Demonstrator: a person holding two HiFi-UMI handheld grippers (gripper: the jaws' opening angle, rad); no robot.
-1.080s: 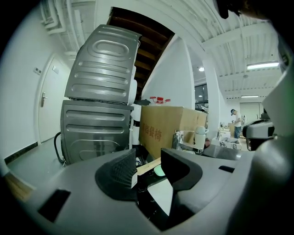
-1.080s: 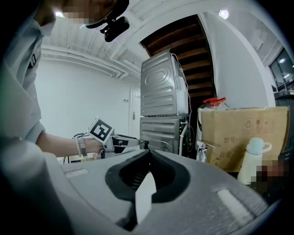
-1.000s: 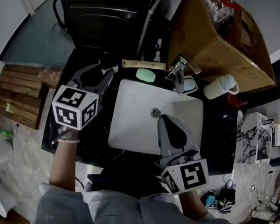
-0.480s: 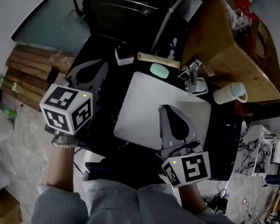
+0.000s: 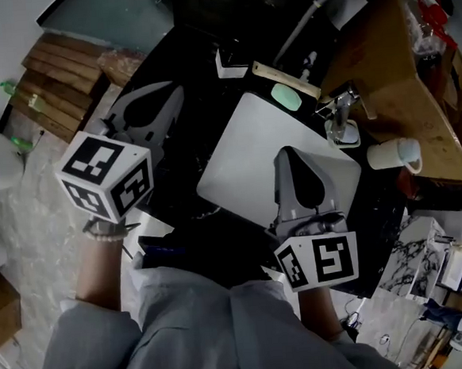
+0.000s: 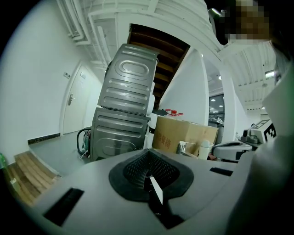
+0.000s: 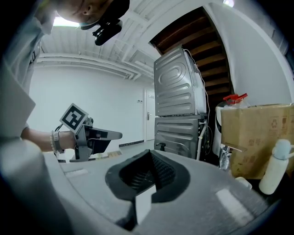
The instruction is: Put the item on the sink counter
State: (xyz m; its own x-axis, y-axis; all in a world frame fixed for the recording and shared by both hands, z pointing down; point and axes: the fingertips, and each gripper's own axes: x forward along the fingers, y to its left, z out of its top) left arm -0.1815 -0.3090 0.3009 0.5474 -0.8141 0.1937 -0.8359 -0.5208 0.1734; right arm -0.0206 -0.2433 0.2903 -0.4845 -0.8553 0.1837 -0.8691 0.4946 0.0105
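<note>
The right gripper (image 5: 291, 153) hangs over the near part of the white sink basin (image 5: 238, 171), jaws together on nothing. The left gripper (image 5: 174, 90), also closed and empty, is over the black counter (image 5: 174, 172) left of the basin. Beyond its tip the small white item (image 5: 229, 63) rests on the counter, near a green soap bar (image 5: 286, 97). The gripper views show stacked grey machines (image 6: 126, 114) behind.

Black sink counter (image 5: 195, 103): soap (image 5: 286, 97), cup (image 5: 391, 155)

My L gripper (image 5: 177, 88) & R gripper (image 5: 286, 151): grey, cubes w/ b&w square markers. Sink (image 5: 245, 167) white, counter (image 5: 182, 72) black, soap (image 5: 286, 97) mint green, cardboard box (image 5: 402, 86) brown, cup (image 5: 389, 155) white, washer (image 6: 126, 114) silver-grey, my sleeves (image 5: 188, 342) grey.
</note>
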